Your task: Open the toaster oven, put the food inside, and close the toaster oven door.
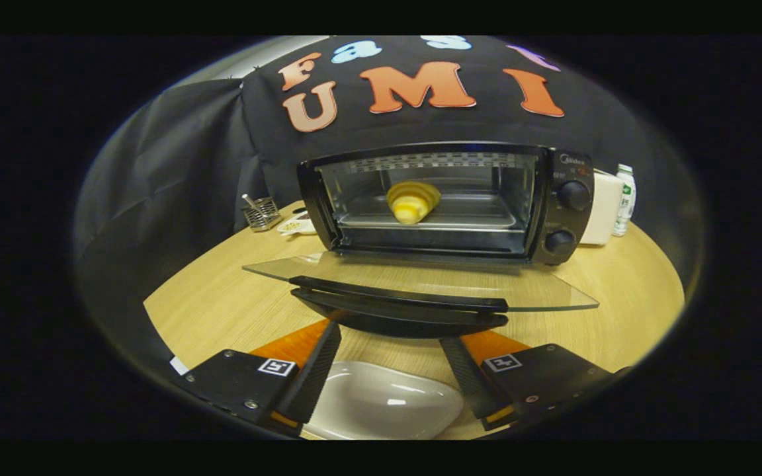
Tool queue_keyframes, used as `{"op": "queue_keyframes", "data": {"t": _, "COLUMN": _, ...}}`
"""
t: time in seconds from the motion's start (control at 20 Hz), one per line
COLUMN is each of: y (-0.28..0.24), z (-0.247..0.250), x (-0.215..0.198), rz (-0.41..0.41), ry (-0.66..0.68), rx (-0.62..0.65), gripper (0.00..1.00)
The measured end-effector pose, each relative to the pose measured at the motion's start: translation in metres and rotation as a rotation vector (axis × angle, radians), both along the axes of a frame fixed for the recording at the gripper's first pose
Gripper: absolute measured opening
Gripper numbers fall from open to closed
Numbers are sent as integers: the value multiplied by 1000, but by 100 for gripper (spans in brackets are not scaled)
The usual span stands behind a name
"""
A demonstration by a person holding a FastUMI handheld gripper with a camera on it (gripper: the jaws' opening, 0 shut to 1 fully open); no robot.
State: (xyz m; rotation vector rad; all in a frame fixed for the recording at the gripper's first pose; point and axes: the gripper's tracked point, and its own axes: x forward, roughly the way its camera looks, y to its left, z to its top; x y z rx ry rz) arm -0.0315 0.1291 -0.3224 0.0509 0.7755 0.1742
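A black toaster oven (563,198) stands on the wooden table (222,304) with its glass door (540,294) folded down flat toward me. A yellow ridged pastry (413,200) lies on the metal tray (473,211) inside the oven. The door's black handle (397,305) runs along its near edge, just ahead of my fingers. My gripper (391,334) is open, its fingertips just under the handle and pressing on nothing. An empty white dish (381,403) lies on the table between and below the fingers.
Left of the oven stand a small wire basket (260,213) with utensils and a small patterned plate (296,227). To the oven's right are a white box (600,208) and a small bottle (624,199). Black cloth walls the booth behind the table.
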Motion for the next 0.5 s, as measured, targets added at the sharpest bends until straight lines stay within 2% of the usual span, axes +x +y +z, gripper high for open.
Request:
{"op": "queue_keyframes", "data": {"t": 0.15, "y": -1, "z": 4, "x": 16, "rz": -35, "ry": -25, "rx": -25, "gripper": 88}}
{"op": "queue_keyframes", "data": {"t": 0.5, "y": -3, "z": 13, "x": 62, "rz": -149, "ry": -53, "rx": 17, "gripper": 88}}
